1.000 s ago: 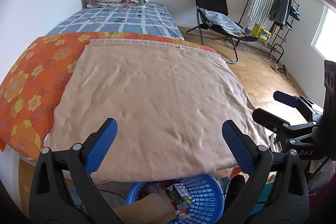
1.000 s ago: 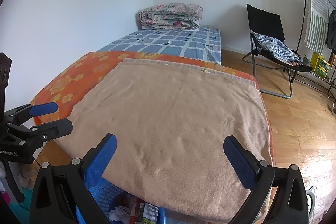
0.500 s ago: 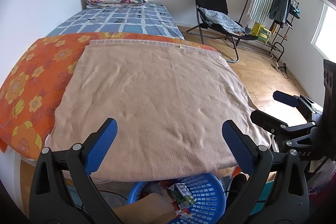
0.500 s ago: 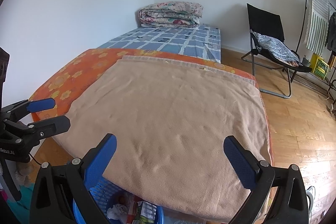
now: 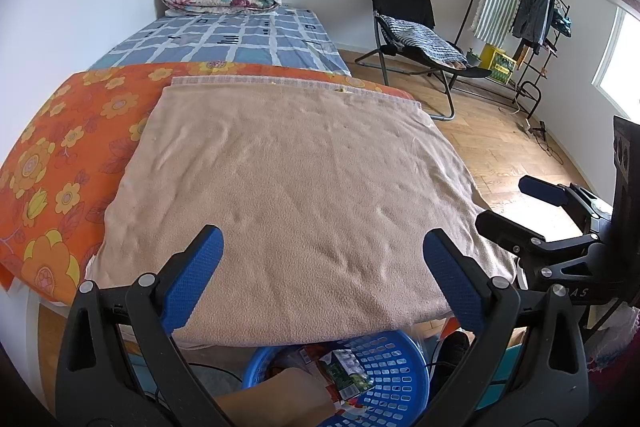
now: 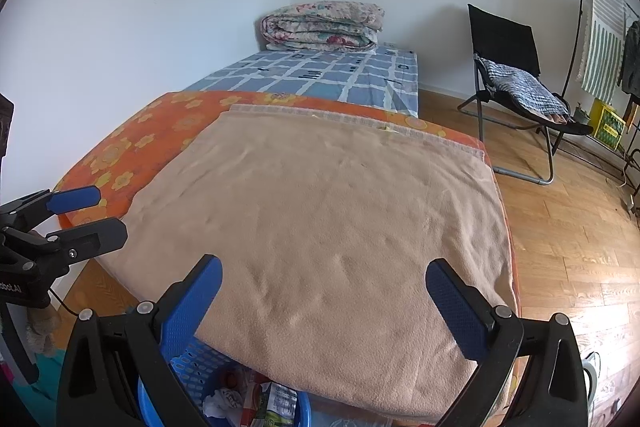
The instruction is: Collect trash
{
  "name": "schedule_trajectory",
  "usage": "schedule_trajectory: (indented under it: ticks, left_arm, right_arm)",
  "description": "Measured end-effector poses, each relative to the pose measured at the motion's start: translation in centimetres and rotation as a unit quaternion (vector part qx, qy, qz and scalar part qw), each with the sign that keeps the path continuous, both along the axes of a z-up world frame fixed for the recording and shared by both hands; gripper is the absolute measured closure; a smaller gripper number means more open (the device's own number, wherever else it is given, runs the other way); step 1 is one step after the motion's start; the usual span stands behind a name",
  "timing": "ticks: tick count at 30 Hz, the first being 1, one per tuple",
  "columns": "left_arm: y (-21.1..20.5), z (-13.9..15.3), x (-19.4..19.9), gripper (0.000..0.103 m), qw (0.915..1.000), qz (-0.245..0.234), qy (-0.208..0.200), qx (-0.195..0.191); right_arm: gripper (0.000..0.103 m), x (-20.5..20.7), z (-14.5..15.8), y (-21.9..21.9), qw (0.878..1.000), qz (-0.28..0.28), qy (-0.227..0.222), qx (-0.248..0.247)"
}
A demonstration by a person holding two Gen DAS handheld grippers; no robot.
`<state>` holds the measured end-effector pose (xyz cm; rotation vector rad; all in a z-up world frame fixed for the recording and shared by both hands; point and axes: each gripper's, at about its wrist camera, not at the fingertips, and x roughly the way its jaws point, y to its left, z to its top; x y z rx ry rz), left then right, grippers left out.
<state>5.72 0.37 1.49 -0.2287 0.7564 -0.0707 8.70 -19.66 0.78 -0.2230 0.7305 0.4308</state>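
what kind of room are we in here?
Most likely a bedroom in a home: a bed with a folded quilt, a folding chair, and a clothes rack on wooden flooring.

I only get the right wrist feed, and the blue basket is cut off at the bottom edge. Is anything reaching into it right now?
Observer: Yes. The left wrist view shows a bare forearm reaching into the blue basket from the near side.
Operator: What is at the end of that arm?
Observer: A green packet lies on top of the trash, right beside where the arm ends. The fingers themselves are hidden.
Operator: Is there light from the right? I see none.
Observer: A bright window sits past the clothes rack.
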Motion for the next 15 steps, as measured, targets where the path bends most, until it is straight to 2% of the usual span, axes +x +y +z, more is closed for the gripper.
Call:
schedule_trajectory:
  ticks: [15]
  left_arm:
    - [-0.04,-0.01,0.00,0.001,1.0000,-0.001,0.002,0.000]
  right_arm:
    - [0.000,0.15,-0.18,-0.14,1.000,-0.004,0.005,0.002]
